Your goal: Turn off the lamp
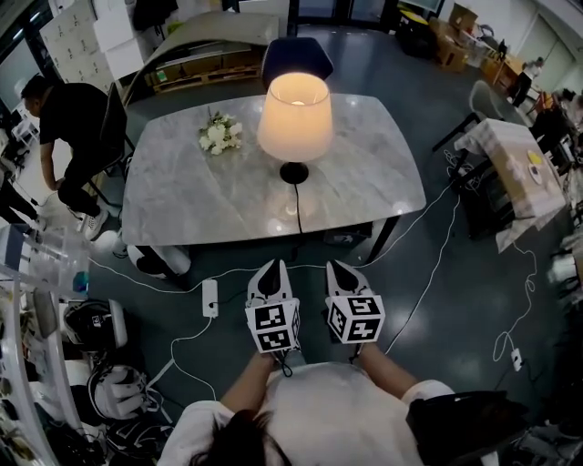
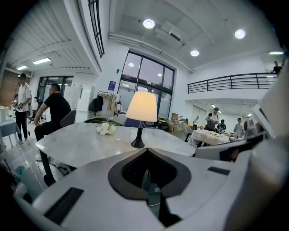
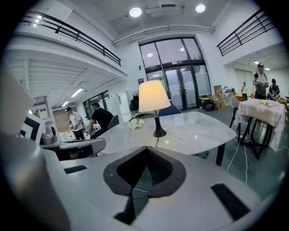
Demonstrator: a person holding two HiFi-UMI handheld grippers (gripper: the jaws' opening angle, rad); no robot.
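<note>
While the lamp (image 1: 294, 114) glows with its cream shade lit, it stands upright on a black base near the middle of the grey marbled tabletop (image 1: 191, 205), and its dark cord (image 1: 297, 214) runs from the base over the near edge. Both grippers are held side by side above the floor (image 1: 455, 300), just short of the tabletop and well apart from the lamp. The left gripper (image 1: 271, 266) has its jaws pressed together with nothing between them, and the right gripper (image 1: 339, 266) is likewise closed and empty. As for containers, cardboard boxes (image 1: 455, 27) are stacked at the far right of the room; what they hold cannot be made out. A small bunch of white flowers (image 1: 220, 134) lies on the tabletop to the left of the lamp, apart from it. A dark blue chair (image 1: 296, 56) stands at the far side. On the dark floor a white power strip (image 1: 209, 298) lies just left of the left gripper, and a white cable (image 1: 435, 259) trails off to the right. A person in black (image 1: 68, 118) is at the tabletop's left end, and a cloth-covered table (image 1: 510, 159) stands to the right. Tall glass doors (image 3: 180, 74) and a railed balcony (image 3: 72, 31) close the bright hall.
</note>
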